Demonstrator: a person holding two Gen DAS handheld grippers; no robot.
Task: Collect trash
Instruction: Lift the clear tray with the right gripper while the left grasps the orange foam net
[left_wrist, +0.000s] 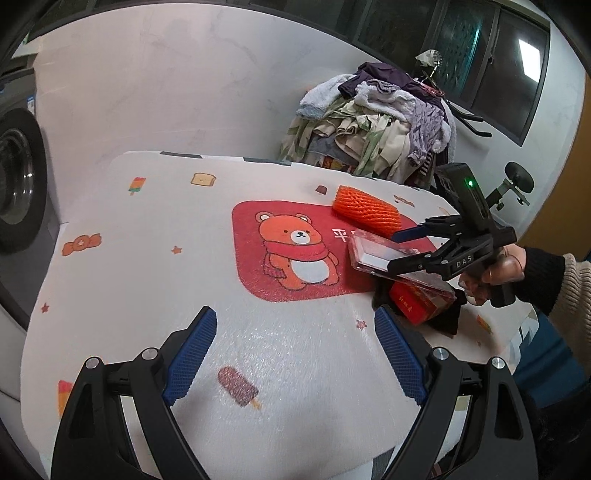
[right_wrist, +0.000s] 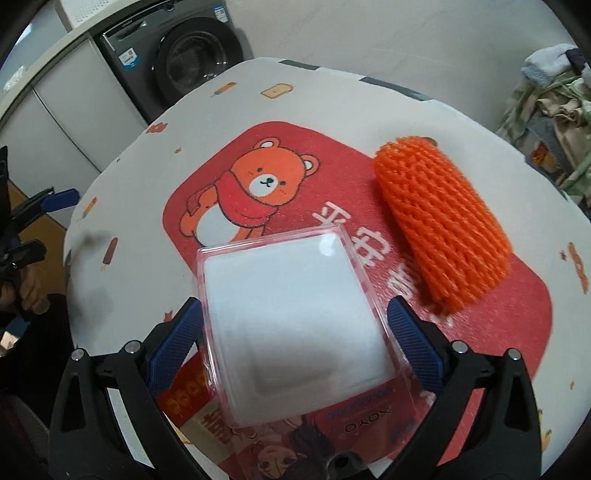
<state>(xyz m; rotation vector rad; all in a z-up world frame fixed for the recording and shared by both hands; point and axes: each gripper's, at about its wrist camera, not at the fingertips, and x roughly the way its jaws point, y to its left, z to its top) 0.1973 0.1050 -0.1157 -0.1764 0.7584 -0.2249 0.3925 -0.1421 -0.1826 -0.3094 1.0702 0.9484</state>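
Note:
A clear plastic blister pack with a white insert and printed card lies on a red box at the table's near edge; it also shows in the left wrist view. My right gripper is open, its blue pads either side of the pack, not pressing it. An orange foam fruit net lies to the right of the pack; it also shows in the left wrist view. My left gripper is open and empty over the white cloth, left of the pack.
The table wears a white cloth with a red bear patch. A washing machine stands behind it. A heap of clothes sits at the back right. The table edge runs close to the red box.

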